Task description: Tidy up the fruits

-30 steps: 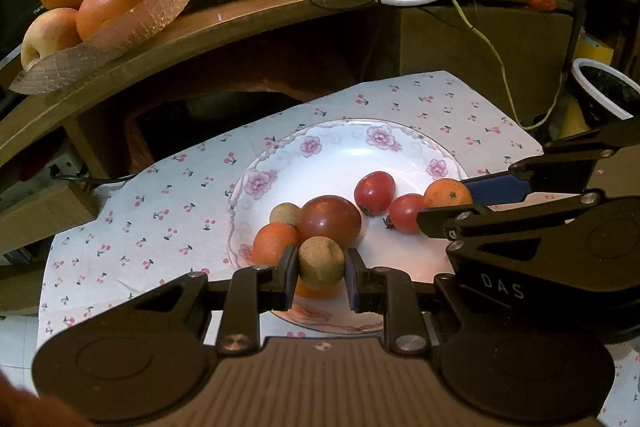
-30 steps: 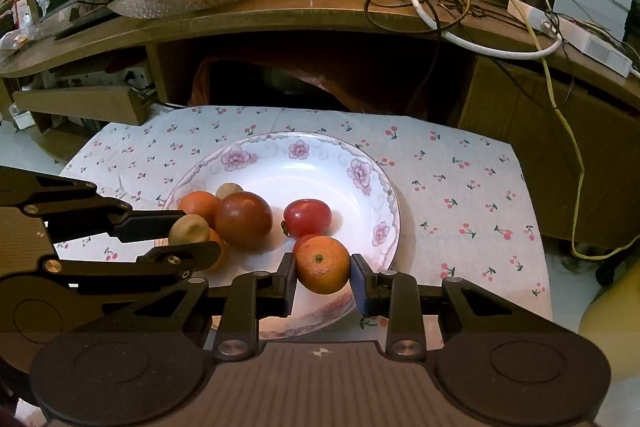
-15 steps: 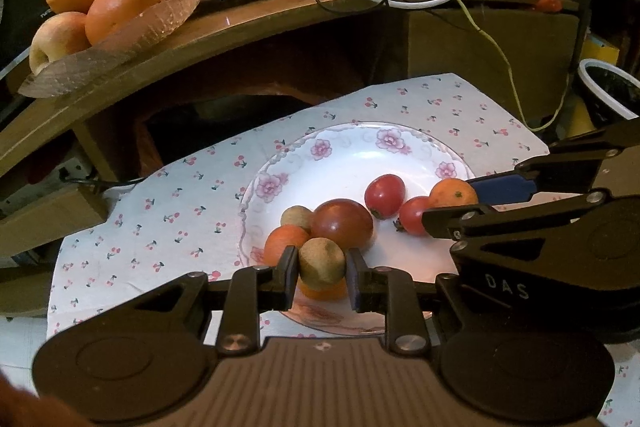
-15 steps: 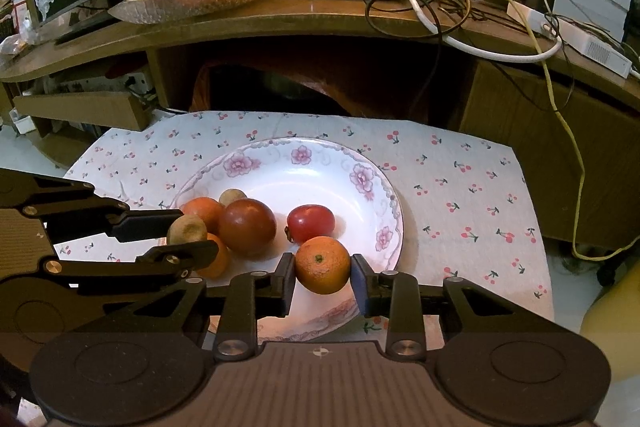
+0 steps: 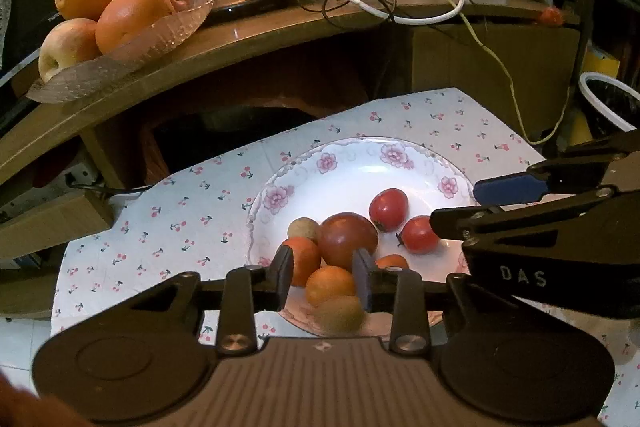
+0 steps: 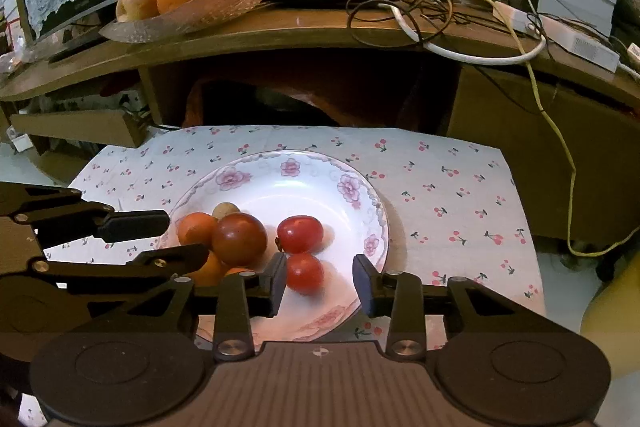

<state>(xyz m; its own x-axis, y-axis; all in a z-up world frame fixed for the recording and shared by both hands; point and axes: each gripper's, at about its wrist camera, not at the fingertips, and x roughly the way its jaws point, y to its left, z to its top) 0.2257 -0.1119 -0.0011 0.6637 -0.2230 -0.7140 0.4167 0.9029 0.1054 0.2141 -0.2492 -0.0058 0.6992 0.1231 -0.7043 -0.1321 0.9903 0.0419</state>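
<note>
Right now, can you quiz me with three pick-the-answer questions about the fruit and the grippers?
1. Where is the glass dish of big fruit?
A on the floor
B on the wooden shelf
C on a chair

2. How many small bright red fruits lie on the plate?
A two
B four
C none

3. How is the right gripper?
A shut on an orange
B shut on a spoon
C open, holding nothing

Answers:
1 B: the dish sits up on the shelf, behind the plate.
2 A: one lies near the gripper, and one lies farther back.
3 C: its two fingers stand apart and pinch nothing.
</note>
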